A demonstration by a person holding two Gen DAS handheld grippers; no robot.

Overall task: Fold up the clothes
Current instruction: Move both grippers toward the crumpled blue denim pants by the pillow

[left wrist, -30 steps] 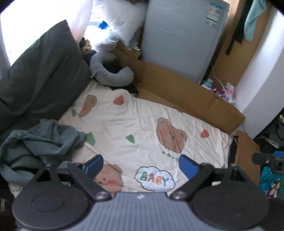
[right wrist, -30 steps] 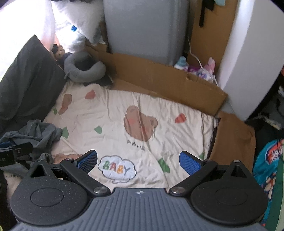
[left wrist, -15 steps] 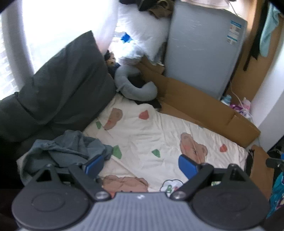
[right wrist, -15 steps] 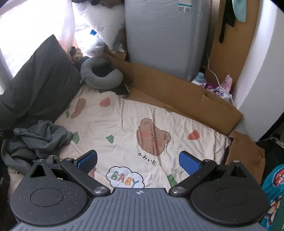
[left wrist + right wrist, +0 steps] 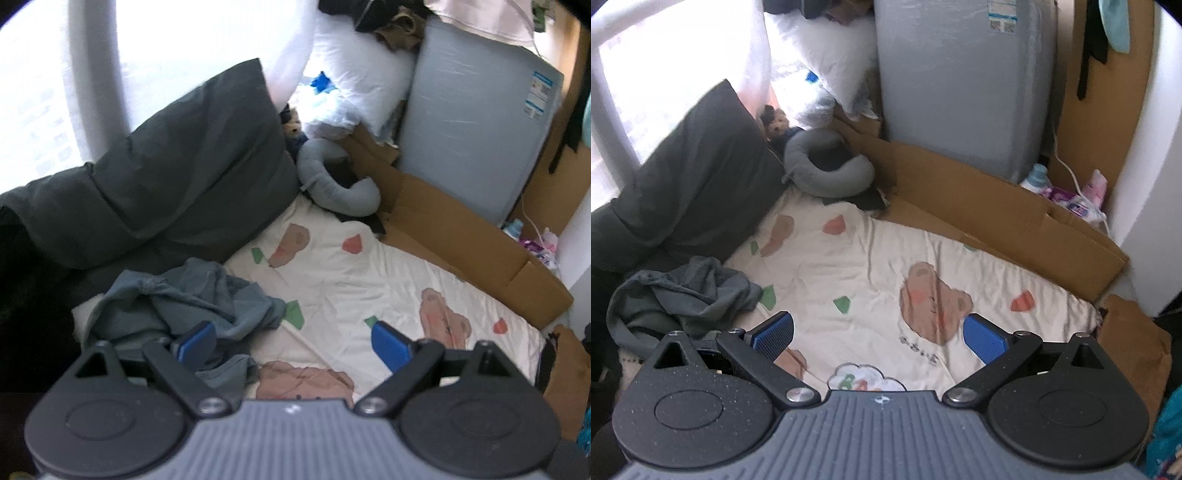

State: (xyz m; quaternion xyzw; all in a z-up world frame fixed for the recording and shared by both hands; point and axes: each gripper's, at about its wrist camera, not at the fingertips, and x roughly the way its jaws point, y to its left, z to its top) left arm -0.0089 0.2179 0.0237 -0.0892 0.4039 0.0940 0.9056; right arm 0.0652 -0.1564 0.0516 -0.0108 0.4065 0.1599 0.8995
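Bed quilt (image 5: 857,266) fills both views, cream w/ bear print, spread flat and mostly bare: that's the folding surface. On its left edge, up against the dark pillow (image 5: 177,177), sits the grey garment (image 5: 184,306) in a crumpled heap, not folded, no clear hem or sleeve showing.

Left gripper (image 5: 295,341) hangs over the near side of that heap, jaws wide apart, holding nothing; its left pad overlaps the cloth in view, contact can't be told. Right gripper (image 5: 879,332) hovers over open quilt, jaws also wide apart, empty, well clear of the garment.

Judgement: job now is getting the heap opened out. Do it well by pinching one layer at an edge or corner, not a bunched handful, lifting so it hangs free, then bringing the right in for a second corner and laying it flat mid-quilt.

Writing: "BABY" on a cloud patch (image 5: 866,380), partly hidden by the gripper body; small dark characters under the bear (image 5: 932,301), unreadable. Blue-white sticker (image 5: 1003,16) on grey appliance (image 5: 960,85): too small to read.
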